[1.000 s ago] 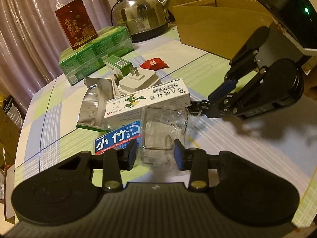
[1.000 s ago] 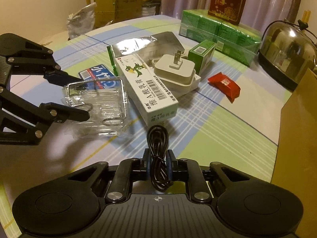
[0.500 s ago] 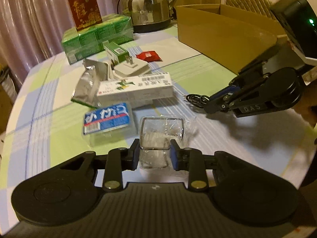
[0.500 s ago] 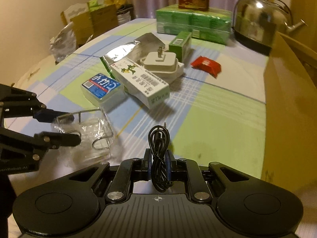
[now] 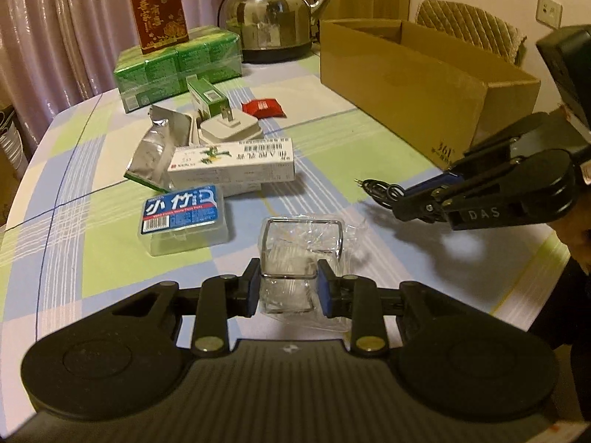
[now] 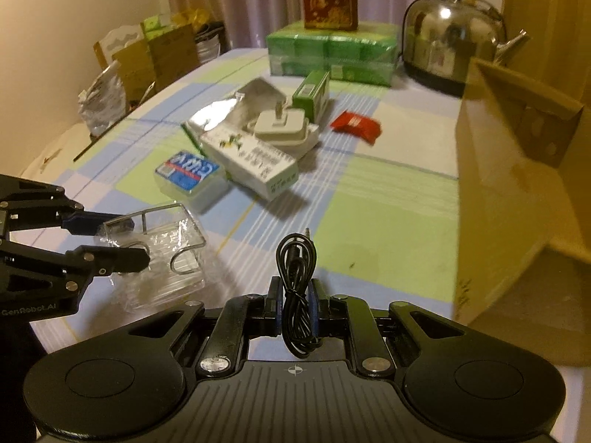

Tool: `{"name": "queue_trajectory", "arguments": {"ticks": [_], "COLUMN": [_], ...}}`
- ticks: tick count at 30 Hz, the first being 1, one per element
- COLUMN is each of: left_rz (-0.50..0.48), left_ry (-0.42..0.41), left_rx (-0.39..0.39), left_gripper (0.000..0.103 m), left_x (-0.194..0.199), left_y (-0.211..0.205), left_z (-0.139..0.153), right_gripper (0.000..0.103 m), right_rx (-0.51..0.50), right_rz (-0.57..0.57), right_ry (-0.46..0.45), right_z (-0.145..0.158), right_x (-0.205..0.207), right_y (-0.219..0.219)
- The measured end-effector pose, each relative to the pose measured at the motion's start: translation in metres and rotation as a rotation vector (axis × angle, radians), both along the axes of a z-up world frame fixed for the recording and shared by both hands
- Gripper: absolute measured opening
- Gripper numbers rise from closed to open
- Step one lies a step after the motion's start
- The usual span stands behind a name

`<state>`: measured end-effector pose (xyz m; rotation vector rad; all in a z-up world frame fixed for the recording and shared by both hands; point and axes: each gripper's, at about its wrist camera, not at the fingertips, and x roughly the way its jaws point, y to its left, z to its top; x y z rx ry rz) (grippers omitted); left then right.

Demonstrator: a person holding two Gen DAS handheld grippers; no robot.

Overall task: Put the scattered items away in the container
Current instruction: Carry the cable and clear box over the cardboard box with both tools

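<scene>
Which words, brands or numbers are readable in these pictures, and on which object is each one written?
"DAS": right gripper.
"GenRobot.AI": left gripper.
"361": cardboard box.
Large Chinese characters, "小竹" and one unclear sign: blue-labelled plastic case.
Unreadable: white carton, red box.

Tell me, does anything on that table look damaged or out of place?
Yes. The silver foil pouch beside the white carton is torn open and crumpled. A white plug adapter lies on its back on top of the pile, prongs up. The rest is loose clutter, nothing spilled.
</scene>
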<state>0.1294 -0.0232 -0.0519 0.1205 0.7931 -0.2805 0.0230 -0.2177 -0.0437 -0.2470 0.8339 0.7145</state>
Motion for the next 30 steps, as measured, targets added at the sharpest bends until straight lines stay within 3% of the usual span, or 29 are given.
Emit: {"name": "queue_trajectory", "arguments": {"ticks": [13,30], "left_rz": [0.001,-0.065], "left_ry": [-0.075,-0.117], "left_rx": [-0.051,-0.084], "left_gripper": [0.026,0.026], "left_x": [-0.006,0.004], "left_y": [-0.012,-0.060], "left_z": [0.055,0.095], "right_gripper": [0.011,0.011], "right_rx": [-0.010,-0.006], "right_rz": [-0.057,-0.160], "right_ry": [-0.167,-0.287], "right_z": [0.072,0.117], "right_x": [-0.007,0.008], "right_y": [-0.027,-0.088]}}
